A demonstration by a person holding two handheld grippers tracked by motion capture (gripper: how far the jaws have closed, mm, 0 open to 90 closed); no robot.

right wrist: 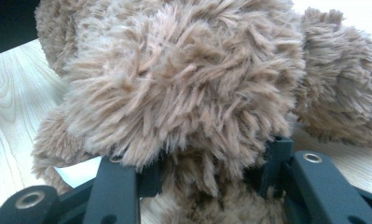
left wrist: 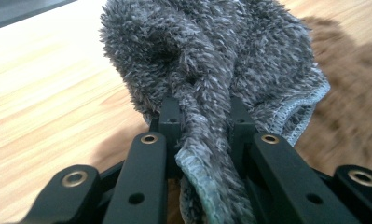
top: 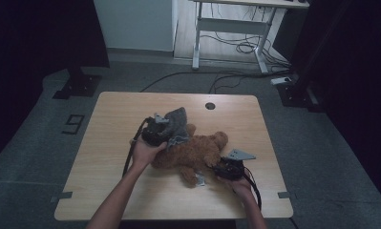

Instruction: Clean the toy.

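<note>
A brown plush bear point(top: 193, 151) lies on the wooden table point(top: 111, 119). A grey fuzzy cloth point(top: 177, 123) is draped at the bear's upper left. My left gripper point(top: 165, 132) is shut on a fold of the grey cloth point(left wrist: 207, 84), whose stitched hem runs down between the jaws; the gripper's tips point(left wrist: 203, 114) are buried in the pile. My right gripper point(top: 216, 168) sits at the bear's lower right and is shut on a limb of the bear point(right wrist: 183, 98), the fur bulging between the jaws at my right gripper point(right wrist: 207, 161).
A round cable hole point(top: 210, 105) lies near the table's far edge. A small white tag point(top: 200, 181) shows beside the bear's lower leg. Beyond the table stand a desk frame point(top: 236, 28) and loose floor cables point(top: 226, 76).
</note>
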